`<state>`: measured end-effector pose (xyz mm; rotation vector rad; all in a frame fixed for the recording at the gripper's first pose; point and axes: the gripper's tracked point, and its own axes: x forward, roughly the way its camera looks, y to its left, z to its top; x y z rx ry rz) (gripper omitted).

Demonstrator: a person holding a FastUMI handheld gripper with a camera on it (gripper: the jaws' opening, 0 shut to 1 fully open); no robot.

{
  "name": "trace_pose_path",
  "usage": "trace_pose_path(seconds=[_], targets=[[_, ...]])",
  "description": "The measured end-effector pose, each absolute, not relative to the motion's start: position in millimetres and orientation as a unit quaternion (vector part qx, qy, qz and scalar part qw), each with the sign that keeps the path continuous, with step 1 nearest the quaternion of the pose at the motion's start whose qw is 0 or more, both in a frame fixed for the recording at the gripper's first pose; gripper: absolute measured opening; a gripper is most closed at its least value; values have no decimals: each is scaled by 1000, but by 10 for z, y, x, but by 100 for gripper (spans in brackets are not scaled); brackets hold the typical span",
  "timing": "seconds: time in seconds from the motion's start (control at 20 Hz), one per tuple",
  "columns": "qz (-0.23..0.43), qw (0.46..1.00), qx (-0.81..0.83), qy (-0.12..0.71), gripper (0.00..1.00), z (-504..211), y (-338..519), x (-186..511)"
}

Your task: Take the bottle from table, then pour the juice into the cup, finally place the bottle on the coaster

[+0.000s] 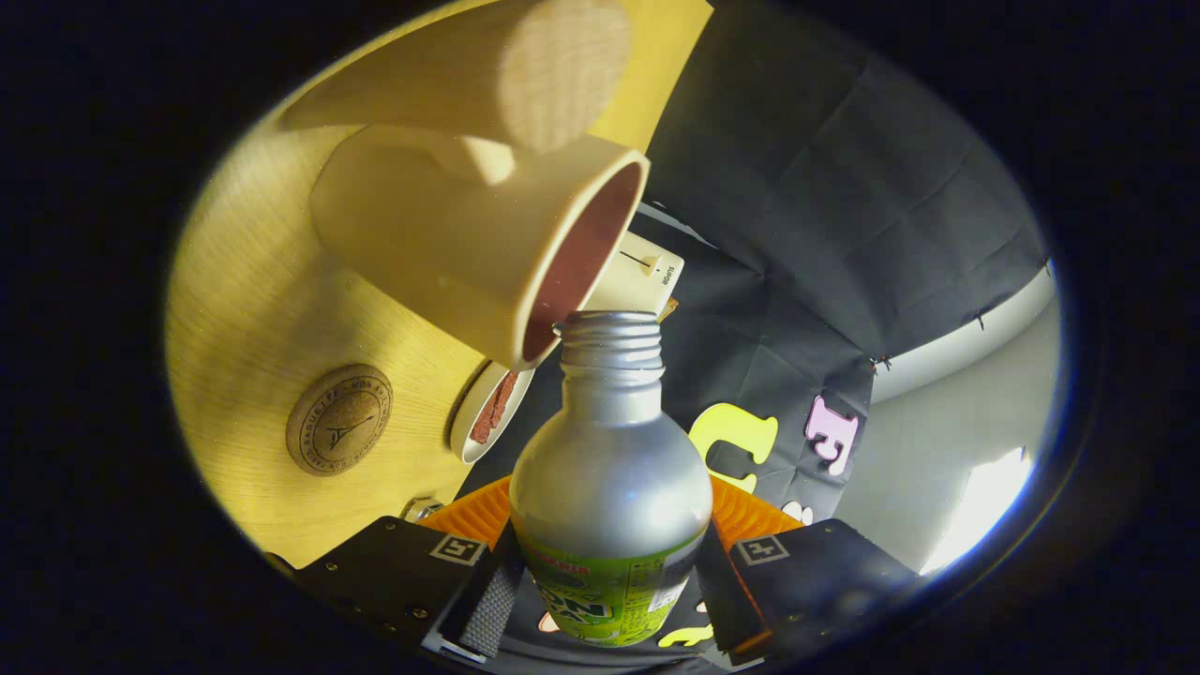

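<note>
While tilted toward the cup: silver metal bottle [609, 469] with green label, uncapped, clamped between both fingers of the gripper [607, 586]. Threaded mouth just at the rim of the cream ceramic cup [450, 234] with dark red interior. Beyond the cup: pale wooden table [244, 309]; round cork coaster [339, 419], apart from the cup; small white dish [473, 436] with reddish-brown contents; cylindrical wooden block [525, 75]; white card [642, 277].

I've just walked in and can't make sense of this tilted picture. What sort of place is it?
Probably a staged recording booth, not a real kitchen: a wooden table backed by a black cloth wall. On the table are a cup and a round coaster, while the gripper holds a silver bottle tipped toward the cup.
</note>
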<state>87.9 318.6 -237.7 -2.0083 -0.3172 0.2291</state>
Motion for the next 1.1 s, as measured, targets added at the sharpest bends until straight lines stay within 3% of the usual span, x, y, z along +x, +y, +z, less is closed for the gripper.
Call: trace_pose_path(seconds=[1.1], targets=[[99, 820, -563, -19, 81, -2319, 2722, 967]])
